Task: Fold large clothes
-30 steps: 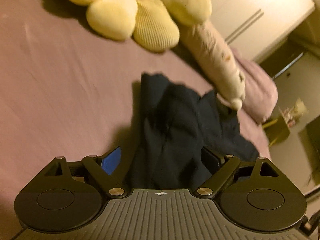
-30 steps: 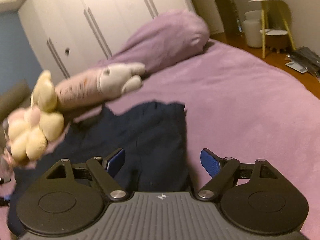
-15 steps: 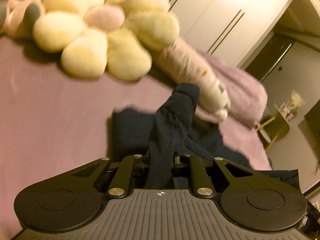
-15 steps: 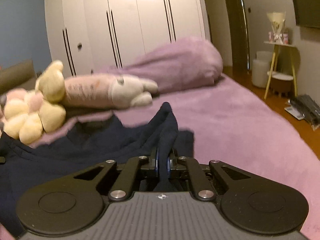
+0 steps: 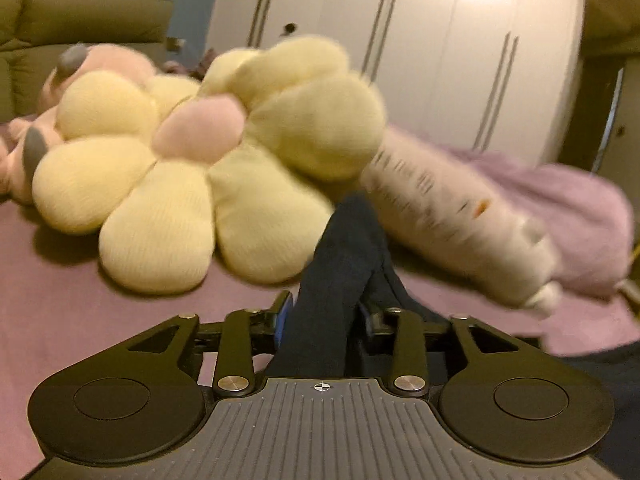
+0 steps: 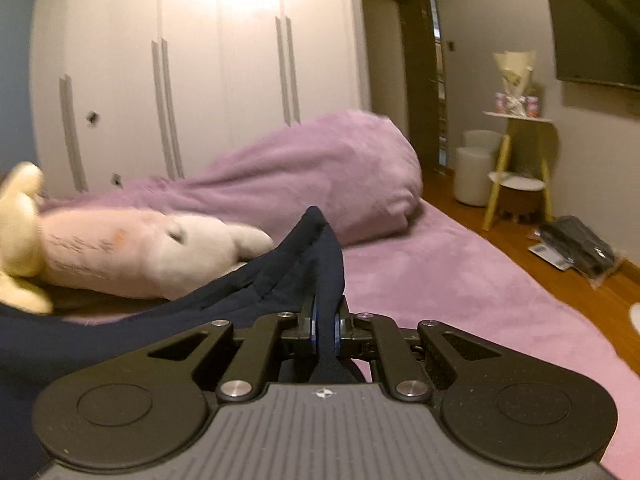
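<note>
- Left gripper jaws clamped on navy garment.
- Right gripper jaws pinched on same garment, fold raised off purple bed.
- Flower cushion just beyond.

We can't read any text, brand or number in either view. The long plush carries rows of dark marks that may be print, but they're too blurred to make out. Small items on the yellow table are too small to read.
</note>
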`<state>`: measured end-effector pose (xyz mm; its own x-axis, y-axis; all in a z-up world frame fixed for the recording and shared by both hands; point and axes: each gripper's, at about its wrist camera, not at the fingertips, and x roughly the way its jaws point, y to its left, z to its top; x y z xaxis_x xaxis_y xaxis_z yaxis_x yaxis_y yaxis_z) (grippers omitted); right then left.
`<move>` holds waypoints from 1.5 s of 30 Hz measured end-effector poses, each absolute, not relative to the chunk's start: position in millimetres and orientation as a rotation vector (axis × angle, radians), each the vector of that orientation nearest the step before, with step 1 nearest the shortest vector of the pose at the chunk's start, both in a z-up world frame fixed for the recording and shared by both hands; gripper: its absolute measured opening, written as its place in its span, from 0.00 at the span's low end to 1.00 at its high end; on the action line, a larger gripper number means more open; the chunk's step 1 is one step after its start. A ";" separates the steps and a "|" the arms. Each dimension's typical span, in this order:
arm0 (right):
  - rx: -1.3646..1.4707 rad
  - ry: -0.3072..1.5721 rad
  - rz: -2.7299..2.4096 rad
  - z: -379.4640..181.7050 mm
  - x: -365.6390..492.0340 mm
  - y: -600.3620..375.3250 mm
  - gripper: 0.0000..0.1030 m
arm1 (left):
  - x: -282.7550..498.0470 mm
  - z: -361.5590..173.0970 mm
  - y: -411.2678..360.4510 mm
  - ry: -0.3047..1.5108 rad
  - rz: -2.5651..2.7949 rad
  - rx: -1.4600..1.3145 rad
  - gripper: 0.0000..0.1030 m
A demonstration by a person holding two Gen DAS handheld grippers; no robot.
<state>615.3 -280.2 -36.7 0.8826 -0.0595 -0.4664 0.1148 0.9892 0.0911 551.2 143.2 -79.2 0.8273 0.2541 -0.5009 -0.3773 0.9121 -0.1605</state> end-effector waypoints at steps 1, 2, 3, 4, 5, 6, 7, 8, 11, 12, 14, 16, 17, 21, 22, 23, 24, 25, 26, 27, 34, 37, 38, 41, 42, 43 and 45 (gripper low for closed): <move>0.104 0.496 -0.110 -52.7 619.8 -276.8 0.07 | 550.8 -93.9 143.1 0.496 0.363 -0.252 0.44; 0.088 0.515 -0.131 -68.9 624.7 -274.2 0.07 | 550.1 -109.6 145.0 0.506 0.373 -0.259 0.45; 0.076 0.529 -0.153 -85.7 627.1 -273.7 0.07 | 550.0 -122.4 149.6 0.528 0.372 -0.284 0.50; 0.085 0.540 -0.164 -98.3 627.2 -275.0 0.08 | 551.2 -136.2 157.8 0.556 0.373 -0.334 0.59; 0.106 0.547 -0.164 -110.2 627.9 -278.5 0.08 | 549.8 -146.2 165.4 0.562 0.373 -0.386 0.62; 0.121 0.549 -0.156 -117.0 628.2 -281.2 0.09 | 547.6 -155.2 174.0 0.559 0.369 -0.447 0.65; 0.137 0.549 -0.150 -122.2 629.9 -283.2 0.09 | 545.8 -160.1 180.5 0.557 0.359 -0.490 0.66; 0.148 0.544 -0.143 -126.2 630.4 -284.3 0.09 | 544.4 -164.3 185.4 0.545 0.349 -0.519 0.67; 0.170 0.543 -0.142 -141.9 631.4 -284.5 0.10 | 540.0 -170.3 187.5 0.517 0.337 -0.544 0.69; 0.179 0.544 -0.141 -144.4 630.9 -286.2 0.11 | 540.8 -172.2 187.8 0.511 0.335 -0.546 0.70; 0.205 0.543 -0.135 -147.7 630.3 -289.6 0.11 | 541.4 -177.9 190.1 0.505 0.331 -0.564 0.72; 0.222 0.543 -0.130 -150.3 629.2 -291.2 0.12 | 542.0 -180.2 189.5 0.493 0.330 -0.566 0.73; 0.232 0.541 -0.128 -151.7 626.9 -293.0 0.12 | 542.3 -180.2 189.2 0.491 0.329 -0.566 0.73; 0.272 0.532 -0.118 -156.7 625.8 -298.0 0.12 | 542.1 -181.9 189.9 0.490 0.323 -0.575 0.75; 0.274 0.529 -0.118 -157.0 625.4 -298.2 0.12 | 542.5 -182.6 190.7 0.488 0.321 -0.580 0.75; 0.278 0.525 -0.117 -157.6 624.7 -298.6 0.12 | 542.5 -182.8 191.1 0.488 0.319 -0.583 0.75; 0.280 0.523 -0.117 -157.6 624.4 -298.9 0.12 | 542.6 -182.8 191.5 0.487 0.318 -0.585 0.75; 0.283 0.523 -0.115 -157.4 624.8 -299.6 0.12 | 542.5 -183.0 191.5 0.487 0.318 -0.586 0.75; 0.291 0.522 -0.113 -157.7 624.5 -300.7 0.12 | 542.3 -183.1 191.6 0.486 0.318 -0.587 0.75; 0.295 0.520 -0.112 -157.8 624.1 -301.6 0.12 | 542.4 -183.2 191.6 0.486 0.318 -0.587 0.75; 0.327 0.516 -0.102 -160.9 624.2 -306.0 0.13 | 543.0 -184.3 190.4 0.487 0.319 -0.590 0.76; 0.350 0.522 -0.094 -161.1 625.0 -310.3 0.13 | 544.7 -179.5 186.0 0.516 0.343 -0.564 0.78; 0.357 0.526 -0.092 -160.0 625.2 -311.6 0.13 | 545.8 -176.1 183.0 0.539 0.356 -0.542 0.79; 0.348 0.542 -0.096 -155.2 625.5 -310.9 0.19 | 540.3 -157.1 172.7 0.628 0.362 -0.438 0.87; 0.357 0.549 -0.097 -153.1 624.5 -313.0 0.22 | 533.1 -151.5 170.2 0.650 0.367 -0.420 0.99; 0.376 0.561 -0.095 -150.7 623.4 -316.5 0.24 | 521.1 -146.1 169.4 0.672 0.366 -0.414 0.99; 0.426 0.617 -0.075 -138.9 619.5 -327.8 0.34 | 485.0 -138.9 172.0 0.682 0.274 -0.440 0.99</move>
